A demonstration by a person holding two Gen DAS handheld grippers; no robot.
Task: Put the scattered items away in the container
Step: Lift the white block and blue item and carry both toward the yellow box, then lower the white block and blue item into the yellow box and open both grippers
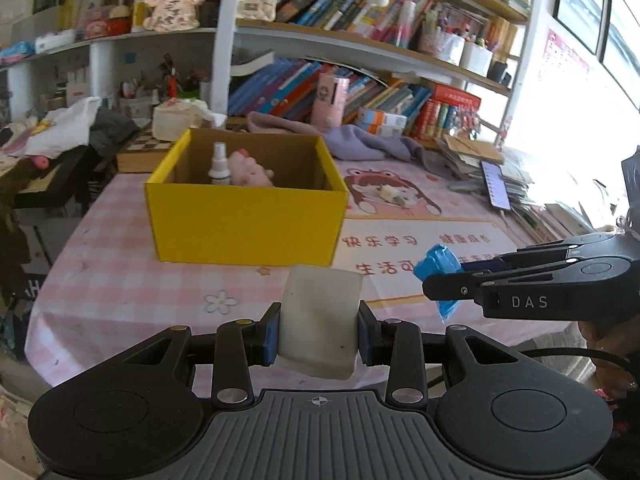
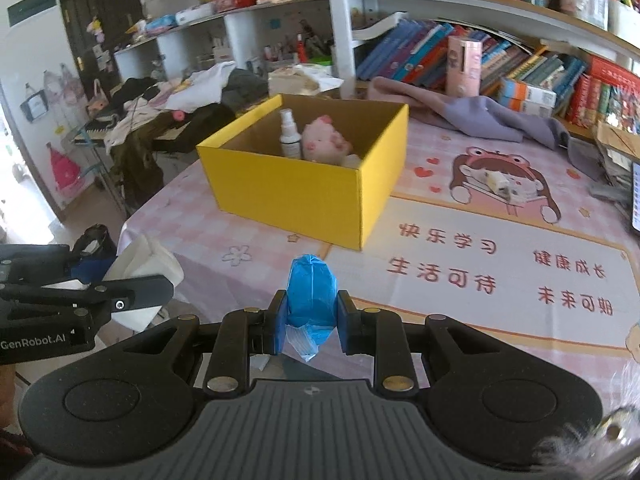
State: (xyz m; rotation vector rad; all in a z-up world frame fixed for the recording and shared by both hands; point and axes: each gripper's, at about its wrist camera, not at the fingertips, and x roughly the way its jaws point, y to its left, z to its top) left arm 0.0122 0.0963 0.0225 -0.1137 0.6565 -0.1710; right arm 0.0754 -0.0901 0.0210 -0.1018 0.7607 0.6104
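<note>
While 2 tongs point(image 1: 318, 334) point(image 2: 312, 320) grip 1 item each, yellow box point(image 1: 244, 224) holds 2.

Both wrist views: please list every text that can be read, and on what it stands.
"DAS": right gripper, on its side.
"GenRobot.AI": left gripper, on its side.
"快乐学习", "健康成长", "生活可待", "未来可期": table mat.
Book spines: too small to read.

Each scene is viewed from a fisheye camera set just behind a gripper's fingers, angled down across the pink-clothed bench point(image 1: 120, 280) toward the bookshelves point(image 1: 360, 40). The yellow box point(image 1: 244, 224) is seen nearly head-on and near from the left wrist, and corner-on from the right wrist. Box, bench and shelves are shared by both views, and each gripper is caught at the other view's edge.
</note>
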